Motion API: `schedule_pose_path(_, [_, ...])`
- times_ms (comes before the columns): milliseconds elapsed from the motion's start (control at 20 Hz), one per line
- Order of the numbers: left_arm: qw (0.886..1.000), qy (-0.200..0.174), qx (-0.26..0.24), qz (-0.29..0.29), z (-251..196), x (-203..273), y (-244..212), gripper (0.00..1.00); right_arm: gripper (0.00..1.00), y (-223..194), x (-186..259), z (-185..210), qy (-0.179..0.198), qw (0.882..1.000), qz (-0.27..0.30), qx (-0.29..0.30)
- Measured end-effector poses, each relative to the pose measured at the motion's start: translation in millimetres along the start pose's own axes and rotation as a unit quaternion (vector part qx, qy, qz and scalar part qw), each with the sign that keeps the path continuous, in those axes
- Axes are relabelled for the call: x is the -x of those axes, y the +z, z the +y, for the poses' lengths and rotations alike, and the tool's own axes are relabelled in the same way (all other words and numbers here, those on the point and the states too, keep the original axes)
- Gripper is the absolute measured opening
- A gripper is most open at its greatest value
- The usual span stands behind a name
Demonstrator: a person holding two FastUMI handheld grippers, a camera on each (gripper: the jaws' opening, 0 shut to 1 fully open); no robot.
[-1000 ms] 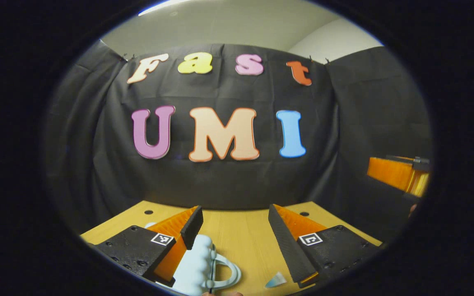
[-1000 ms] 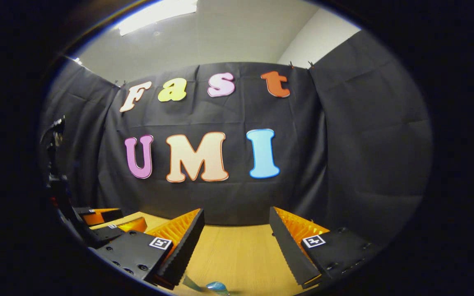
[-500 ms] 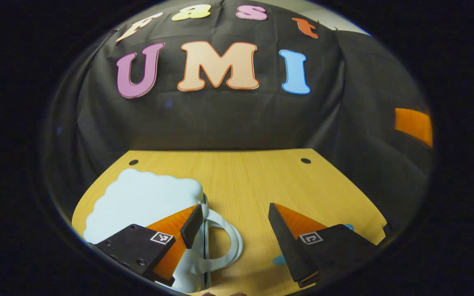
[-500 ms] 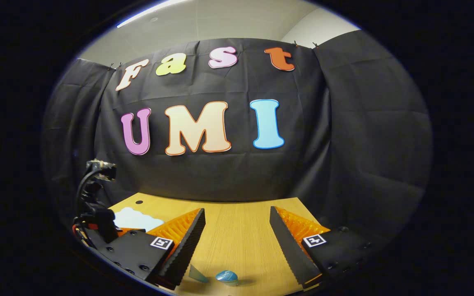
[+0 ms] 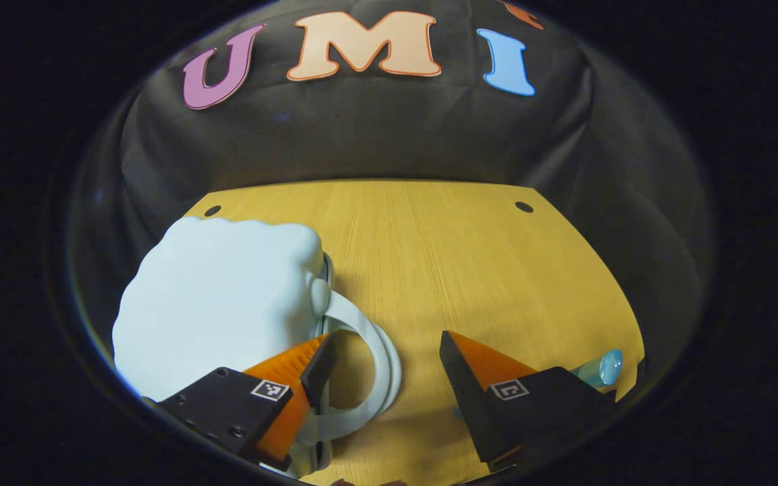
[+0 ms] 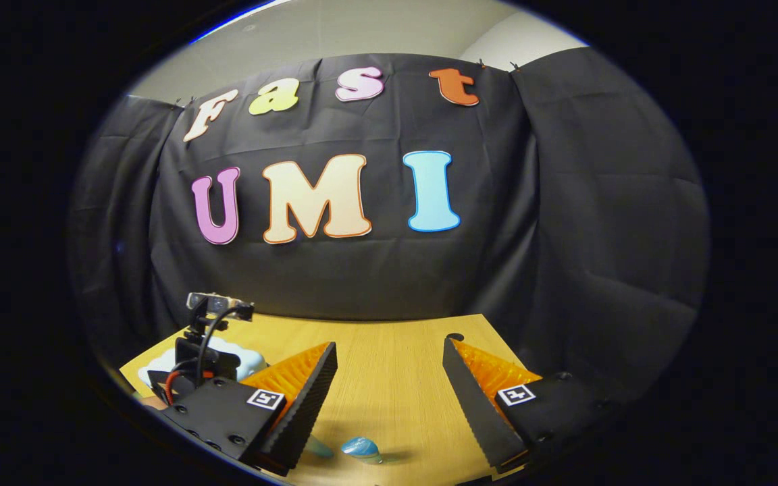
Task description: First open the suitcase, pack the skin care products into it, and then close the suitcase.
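A pale blue suitcase point(image 5: 220, 297) with a bumpy lid lies closed on the left of the wooden table point(image 5: 443, 270), its white loop handle point(image 5: 372, 368) pointing right. My left gripper point(image 5: 385, 354) hangs open just above that handle, its left finger over the case's near corner. A small blue skin care bottle point(image 5: 602, 368) lies at the table's right edge. In the right gripper view that blue bottle point(image 6: 360, 447) rests on the table between the open fingers of my right gripper point(image 6: 389, 368), low in the view. The suitcase point(image 6: 247, 364) peeks out at the left, behind the left gripper's body point(image 6: 203, 341).
Black cloth walls close in the table at the back and both sides. Two small round holes point(image 5: 523, 206) mark the table's far corners. Bare wood stretches between the suitcase and the bottle.
My left gripper has tilted down and moved over the suitcase, which now shows whole with its handle. The right gripper has tipped slightly down, bringing the bottle and more table into sight.
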State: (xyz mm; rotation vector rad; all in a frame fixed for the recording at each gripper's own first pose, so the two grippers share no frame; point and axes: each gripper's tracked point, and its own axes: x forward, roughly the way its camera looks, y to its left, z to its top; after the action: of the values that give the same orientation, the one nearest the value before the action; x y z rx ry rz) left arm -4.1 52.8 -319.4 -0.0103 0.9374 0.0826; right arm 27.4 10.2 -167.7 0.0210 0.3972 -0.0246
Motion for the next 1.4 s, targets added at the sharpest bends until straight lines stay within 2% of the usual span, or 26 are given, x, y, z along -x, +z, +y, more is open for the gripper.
schedule_pose_path(150, [0.999,0.005,-0.008,0.031,-3.7,-10.5,-4.0,0.90,0.98,-0.6,0.0,6.3,0.009,1.000,0.001,0.001])
schedule_pose_path(250, [0.998,-0.010,0.010,0.059,-13.4,-15.5,-12.5,0.88,0.99,-0.4,0.0,8.8,0.012,1.000,-0.001,0.010])
schedule_pose_path(400, [0.994,-0.022,0.046,0.097,-20.2,-22.0,-31.4,0.90,0.99,-0.7,0.8,11.1,0.016,1.000,-0.001,0.012])
schedule_pose_path(550, [0.992,-0.016,0.058,0.109,-13.4,-25.9,-34.8,0.84,0.98,-3.1,0.8,12.3,0.019,1.000,0.001,0.011])
schedule_pose_path(600, [0.993,-0.009,0.055,0.108,-8.9,-25.8,-34.2,0.79,0.99,-3.3,0.2,12.0,0.018,1.000,0.001,0.011])
schedule_pose_path(650, [0.993,-0.004,0.053,0.107,-4.2,-26.1,-33.8,0.67,0.99,-5.1,0.0,12.0,0.018,1.000,0.002,0.011])
schedule_pose_path(750, [0.993,-0.012,0.051,0.107,-3.2,-26.5,-31.2,0.23,0.98,-6.5,-1.0,12.4,0.018,1.000,0.002,0.007])
schedule_pose_path(800, [0.993,-0.014,0.048,0.111,-2.7,-26.0,-33.5,0.22,0.98,-6.4,-1.8,13.5,0.019,1.000,0.003,0.004])
schedule_pose_path(950, [0.991,-0.030,0.053,0.121,-0.5,-23.6,-35.3,0.07,0.99,-5.3,-1.8,20.3,0.027,1.000,0.000,0.003])
schedule_pose_path(1050, [0.991,-0.041,0.058,0.115,-1.3,-20.0,-29.4,0.03,0.99,-2.5,-2.4,25.6,0.034,0.999,-0.006,0.007])
schedule_pose_path(1150, [0.993,-0.035,0.046,0.107,-3.6,-13.3,-20.8,0.00,0.99,-0.4,-2.7,31.0,0.040,0.999,-0.010,0.012])
schedule_pose_path(1200, [0.992,-0.040,0.042,0.110,-5.9,-8.3,-17.0,0.00,0.96,0.3,-2.5,33.6,0.045,0.999,-0.011,0.013])
schedule_pose_path(1400, [0.993,-0.068,0.052,0.084,-5.4,16.3,5.0,0.00,0.98,1.3,-3.5,43.7,0.061,0.998,-0.013,0.004])
